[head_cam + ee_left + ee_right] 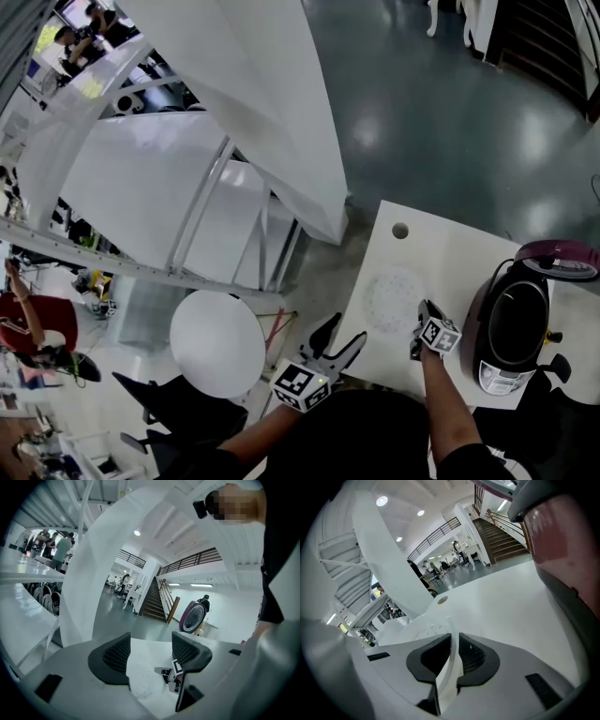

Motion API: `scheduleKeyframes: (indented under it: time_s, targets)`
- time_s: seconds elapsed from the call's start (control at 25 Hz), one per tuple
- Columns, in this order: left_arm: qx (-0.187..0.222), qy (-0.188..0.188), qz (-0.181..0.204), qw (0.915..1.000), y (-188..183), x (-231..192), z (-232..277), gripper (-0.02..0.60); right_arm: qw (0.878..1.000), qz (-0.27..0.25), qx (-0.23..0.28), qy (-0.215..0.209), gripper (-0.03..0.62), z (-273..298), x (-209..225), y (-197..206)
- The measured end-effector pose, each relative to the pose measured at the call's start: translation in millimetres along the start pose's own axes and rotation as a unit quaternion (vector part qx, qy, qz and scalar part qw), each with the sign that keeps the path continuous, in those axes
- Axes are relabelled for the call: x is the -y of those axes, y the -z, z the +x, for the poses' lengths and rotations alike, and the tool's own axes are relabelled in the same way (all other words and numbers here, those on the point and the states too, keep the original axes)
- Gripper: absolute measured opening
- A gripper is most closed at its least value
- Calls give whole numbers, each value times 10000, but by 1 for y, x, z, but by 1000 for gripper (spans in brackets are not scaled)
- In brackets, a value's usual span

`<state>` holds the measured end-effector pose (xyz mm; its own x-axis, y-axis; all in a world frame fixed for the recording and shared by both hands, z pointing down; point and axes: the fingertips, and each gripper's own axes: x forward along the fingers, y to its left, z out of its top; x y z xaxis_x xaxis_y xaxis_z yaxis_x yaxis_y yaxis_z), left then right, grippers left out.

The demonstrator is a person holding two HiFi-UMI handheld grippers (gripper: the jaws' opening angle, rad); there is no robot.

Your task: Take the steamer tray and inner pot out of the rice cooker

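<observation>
The white perforated steamer tray [392, 298] lies flat at the table's near left part; I cannot tell whether it touches the top. My right gripper [422, 319] is shut on its thin rim [449, 654], with the tray [423, 631] stretching away to the left in the right gripper view. The rice cooker [511, 330] stands to the right, its maroon lid [562, 259] raised. Its round opening is dark, and I cannot pick out the inner pot there. My left gripper [339, 339] hangs open and empty beyond the table's left edge, pointing at the tray [143, 679].
The white table [450, 253] has a small round hole [400, 230] near its far left corner. A white round stool or lamp [217, 342] and sloping white structures stand to the left. The floor beyond is dark and glossy. People are far off in the hall.
</observation>
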<state>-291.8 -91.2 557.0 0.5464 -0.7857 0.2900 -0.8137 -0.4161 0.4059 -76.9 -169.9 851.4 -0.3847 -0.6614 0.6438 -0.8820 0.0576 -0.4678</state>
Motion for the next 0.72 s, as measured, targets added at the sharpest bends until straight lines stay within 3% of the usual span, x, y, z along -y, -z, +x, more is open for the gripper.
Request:
scheduleKeyframes:
  time_s: [0.2,0.52,0.72]
  targets:
    - [26,12,-52,10000,1,3,2,255,9989,-298,175,303,78,-10,7,-9]
    - [255,242,-131,9993,-6,12,7,249,9954,-841,392,256,77,-42,-18,-43]
    - [433,356,-421,9975,-8,18,5,218,9911,-1212,555,-9,19,-87,-67,-55]
